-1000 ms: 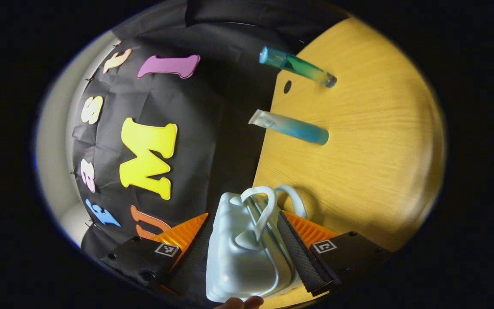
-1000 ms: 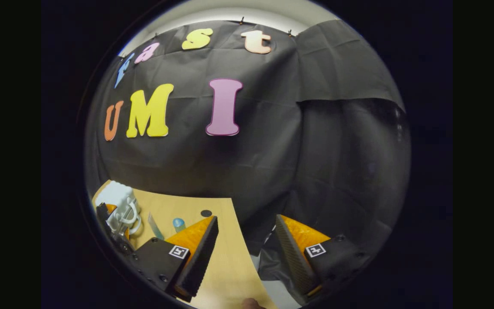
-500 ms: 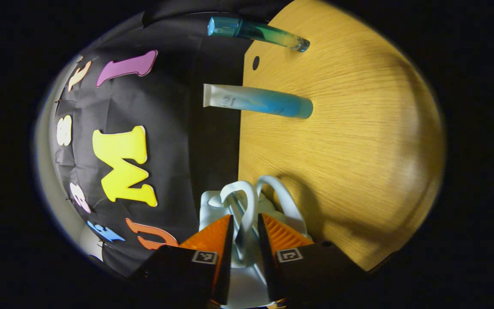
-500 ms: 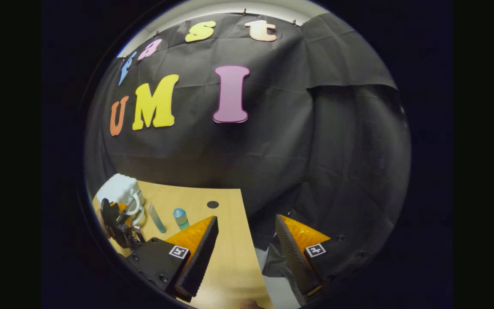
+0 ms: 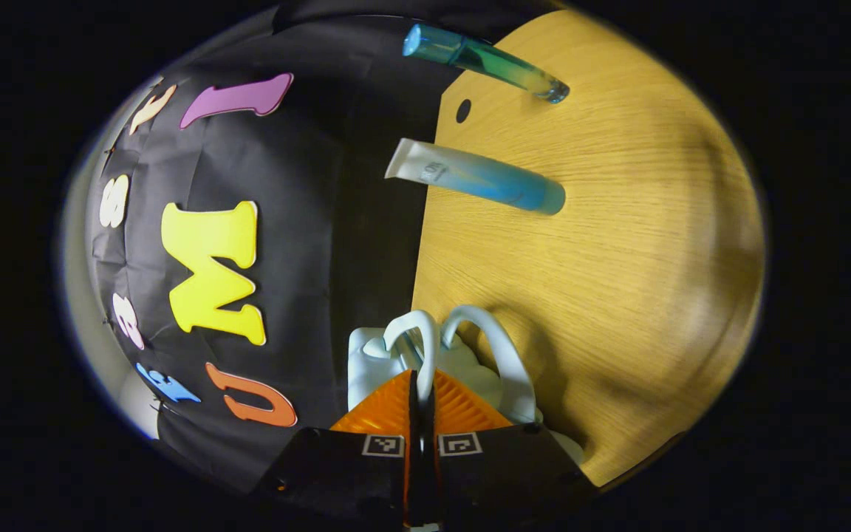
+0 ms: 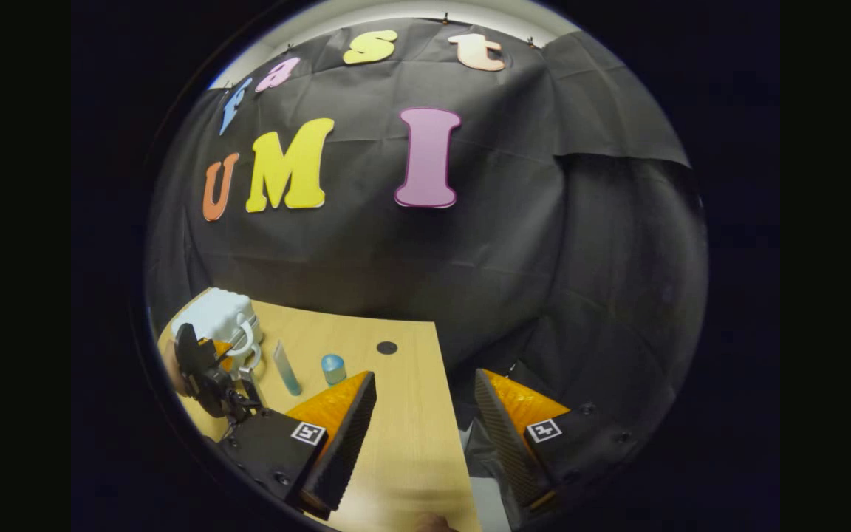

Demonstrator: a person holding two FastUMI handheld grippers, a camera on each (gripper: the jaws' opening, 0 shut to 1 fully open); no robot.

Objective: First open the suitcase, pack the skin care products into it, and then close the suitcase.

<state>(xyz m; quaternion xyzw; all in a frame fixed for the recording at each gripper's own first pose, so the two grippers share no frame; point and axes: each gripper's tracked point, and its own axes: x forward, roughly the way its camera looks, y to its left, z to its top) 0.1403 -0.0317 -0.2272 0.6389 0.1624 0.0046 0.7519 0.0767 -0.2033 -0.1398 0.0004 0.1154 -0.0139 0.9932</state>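
Left gripper [image 5: 420, 403] fingers clamp suitcase handle [image 5: 417, 341] at table [image 5: 617, 281] edge.

One suitcase [image 5: 377, 355], apparently two skincare tubes [image 5: 481, 179].

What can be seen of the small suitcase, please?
The suitcase is small, pale and glossy, like moulded plastic with ribbed shell sides. It stands closed on the wooden table near the edge by the wall. It has two looped white handles; the left gripper is shut on one handle, and the other handle is free.
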